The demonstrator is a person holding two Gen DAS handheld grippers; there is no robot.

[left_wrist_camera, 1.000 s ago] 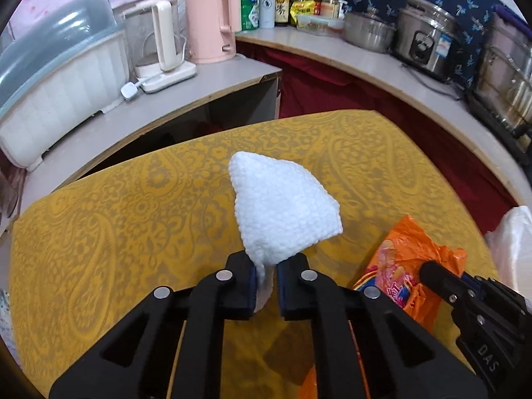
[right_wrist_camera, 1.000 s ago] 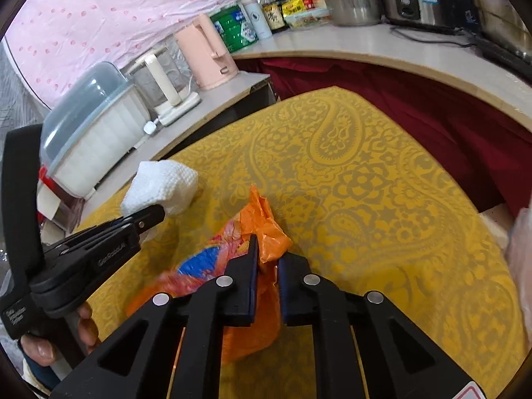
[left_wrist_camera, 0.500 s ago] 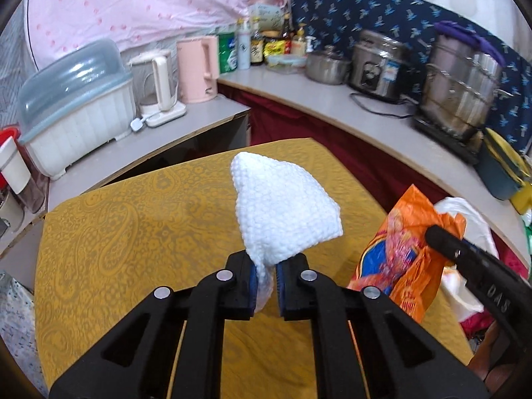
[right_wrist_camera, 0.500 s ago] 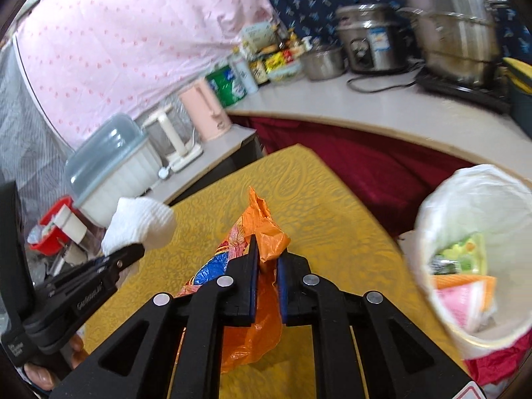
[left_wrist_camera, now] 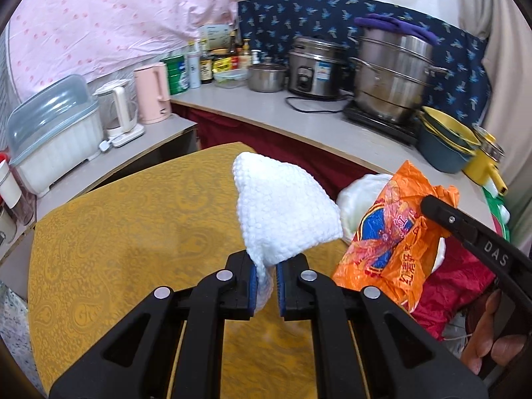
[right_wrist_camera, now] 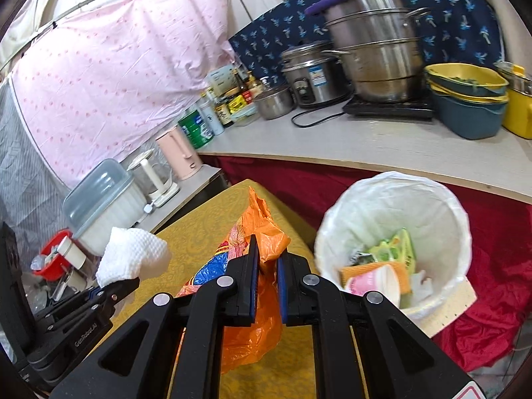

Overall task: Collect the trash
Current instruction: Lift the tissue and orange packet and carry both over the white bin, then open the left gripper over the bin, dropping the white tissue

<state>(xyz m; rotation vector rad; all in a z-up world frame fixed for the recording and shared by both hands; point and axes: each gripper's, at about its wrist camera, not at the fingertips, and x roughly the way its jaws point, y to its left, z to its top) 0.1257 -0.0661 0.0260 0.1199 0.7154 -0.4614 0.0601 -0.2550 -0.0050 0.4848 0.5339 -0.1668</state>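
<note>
While two claws grip, one tissue point(left_wrist_camera: 286, 219), one wrapper point(right_wrist_camera: 256, 232), one bin point(right_wrist_camera: 395, 199).

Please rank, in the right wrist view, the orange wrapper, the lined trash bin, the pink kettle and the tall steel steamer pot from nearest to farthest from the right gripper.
1. Orange wrapper: clamped in the right gripper.
2. Lined trash bin: just to the right, below the table's edge.
3. Pink kettle: upper left, on the side counter.
4. Tall steel steamer pot: top right, at the counter's back.
</note>
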